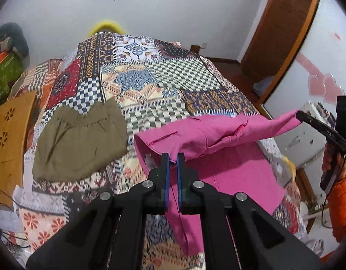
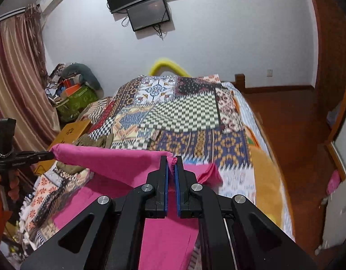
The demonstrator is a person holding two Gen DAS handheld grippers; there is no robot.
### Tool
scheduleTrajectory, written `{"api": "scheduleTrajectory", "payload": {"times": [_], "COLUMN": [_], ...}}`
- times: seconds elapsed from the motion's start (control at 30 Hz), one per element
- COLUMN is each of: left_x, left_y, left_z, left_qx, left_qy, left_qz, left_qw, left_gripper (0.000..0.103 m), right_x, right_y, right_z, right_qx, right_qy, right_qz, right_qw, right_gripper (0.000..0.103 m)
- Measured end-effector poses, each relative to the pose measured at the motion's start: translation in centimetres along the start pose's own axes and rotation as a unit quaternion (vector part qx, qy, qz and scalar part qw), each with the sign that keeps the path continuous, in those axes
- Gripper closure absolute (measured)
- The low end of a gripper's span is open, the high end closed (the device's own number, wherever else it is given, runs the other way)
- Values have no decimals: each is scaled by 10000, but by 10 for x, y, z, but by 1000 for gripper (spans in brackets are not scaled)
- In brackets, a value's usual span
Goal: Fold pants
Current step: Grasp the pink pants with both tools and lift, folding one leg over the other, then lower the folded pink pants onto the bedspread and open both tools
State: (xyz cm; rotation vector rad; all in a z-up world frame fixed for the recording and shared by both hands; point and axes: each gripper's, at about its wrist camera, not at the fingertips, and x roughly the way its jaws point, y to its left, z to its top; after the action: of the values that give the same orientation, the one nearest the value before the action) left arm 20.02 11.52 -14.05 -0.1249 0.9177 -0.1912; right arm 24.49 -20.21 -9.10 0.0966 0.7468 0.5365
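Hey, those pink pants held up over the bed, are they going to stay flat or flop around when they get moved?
Probably floppy: the pink pants sag between the left hand-held gripper and the right hand-held gripper. They look light, since two small pinches hold them up. The loose part trailing on the bedspread will likely drag and wrinkle.

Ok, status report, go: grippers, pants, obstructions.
Left gripper and right gripper both shut on the pink pants. Pants lifted, stretched between them over the bed. Olive shorts lie alongside, clear of the pants.

Olive shorts lie on a patchwork bedspread below wall screens.
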Motion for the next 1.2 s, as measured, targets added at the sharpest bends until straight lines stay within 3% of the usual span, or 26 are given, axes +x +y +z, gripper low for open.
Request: {"api": "scheduleTrajectory", "payload": {"times": [0.27,0.87,1.2], "left_x": [-4,18,-9], "left_y": [-21,-32,-35], "left_z": [-36,-101,-100], "left_qx": [393,562,487], "left_qy": [182,827,618], "left_qz": [68,234,380], "left_qw": [9990,9947,9962], "left_gripper": [98,98,98], "right_x": [-16,-7,-26], "right_y": [1,2,5], "right_z": [-35,-106,-111], "right_qx": [42,-204,-372], "right_qy": [165,962,1049], "right_qz": [-154,-453,-682], "right_qw": [9997,9941,9914], "right_gripper": [99,98,81]}}
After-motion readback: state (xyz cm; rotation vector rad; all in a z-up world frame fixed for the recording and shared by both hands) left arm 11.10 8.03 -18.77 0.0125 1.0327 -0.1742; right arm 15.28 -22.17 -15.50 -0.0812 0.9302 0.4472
